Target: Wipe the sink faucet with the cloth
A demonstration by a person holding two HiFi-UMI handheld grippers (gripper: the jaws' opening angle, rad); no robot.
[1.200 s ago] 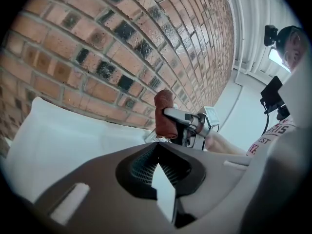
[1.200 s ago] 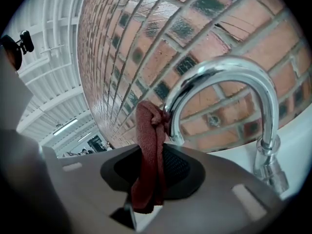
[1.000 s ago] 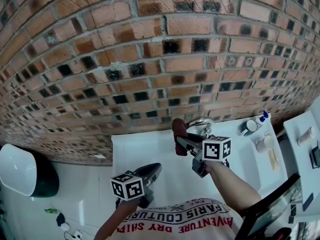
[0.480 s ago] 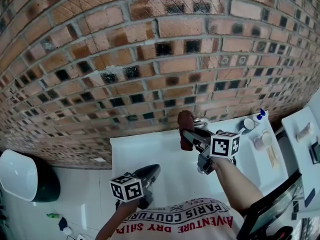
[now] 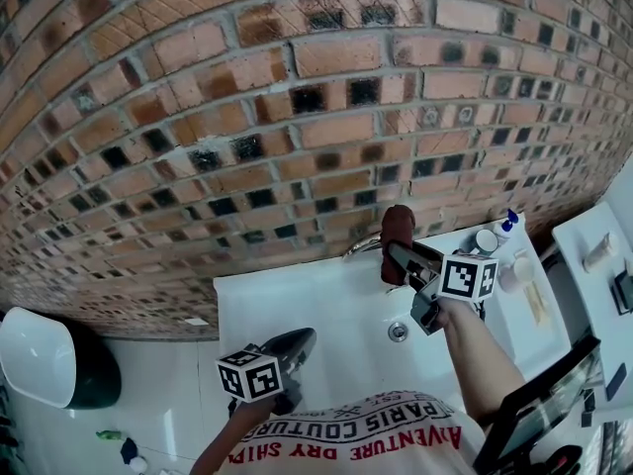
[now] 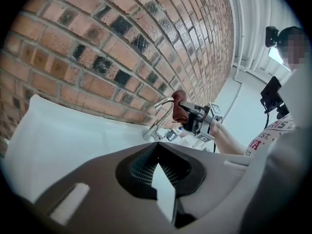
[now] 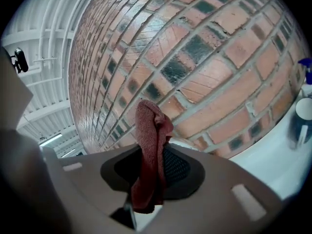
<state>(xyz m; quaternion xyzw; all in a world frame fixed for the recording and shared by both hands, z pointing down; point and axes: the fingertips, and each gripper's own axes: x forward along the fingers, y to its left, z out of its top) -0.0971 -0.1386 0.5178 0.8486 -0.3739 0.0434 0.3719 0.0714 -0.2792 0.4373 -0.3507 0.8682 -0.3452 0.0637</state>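
The right gripper (image 5: 403, 254) was clamped shut on a dark red cloth (image 7: 151, 145), which stood up from its jaws in a bunched fold. It held the cloth up by the brick wall (image 5: 297, 117), right at the curved spout of the chrome faucet (image 6: 159, 112); whether cloth and metal touched, I couldn't tell. The left gripper (image 6: 156, 156) hung low over the near edge of the white sink (image 5: 297, 300), jaws together and holding nothing. A cup (image 5: 485, 242) and a blue-capped bottle (image 5: 508, 225) stood on the sink's right ledge.
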